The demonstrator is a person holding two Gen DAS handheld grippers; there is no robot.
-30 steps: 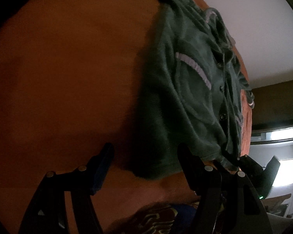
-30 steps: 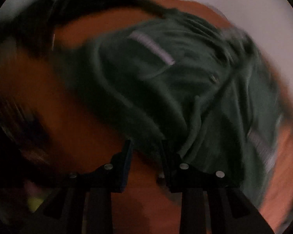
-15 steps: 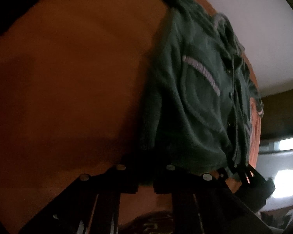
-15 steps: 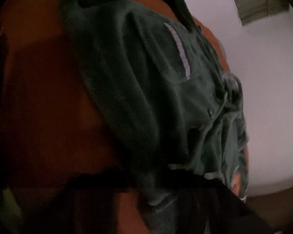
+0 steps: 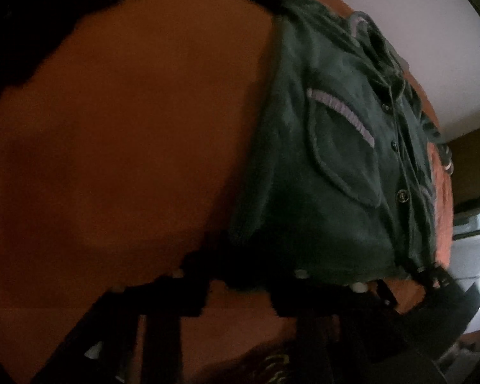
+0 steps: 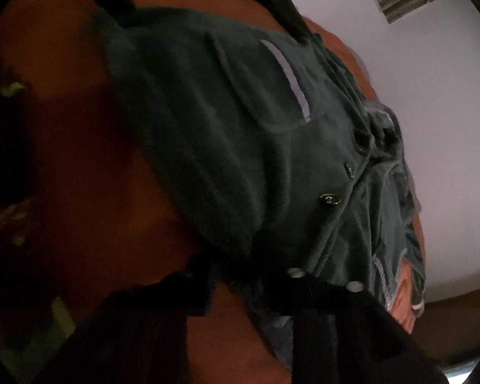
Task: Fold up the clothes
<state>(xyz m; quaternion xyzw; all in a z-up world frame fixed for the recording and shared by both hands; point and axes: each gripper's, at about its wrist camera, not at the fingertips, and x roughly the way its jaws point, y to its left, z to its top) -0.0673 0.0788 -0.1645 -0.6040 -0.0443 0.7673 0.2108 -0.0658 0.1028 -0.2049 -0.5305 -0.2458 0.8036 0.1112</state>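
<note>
Orange bedspread (image 5: 128, 160) under all, pale wall (image 6: 432, 128) beyond, green buttoned shirt (image 5: 336, 192) hem between both grippers' fingers — left gripper (image 5: 249, 275) jaws opening, right gripper (image 6: 249, 281) jaws opening, grip itself too dark to tell.

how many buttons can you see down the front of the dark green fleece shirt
3 in the left wrist view: a top button, a middle button and a lowest button along the dark green fleece shirt. Folds may hide more.
</note>
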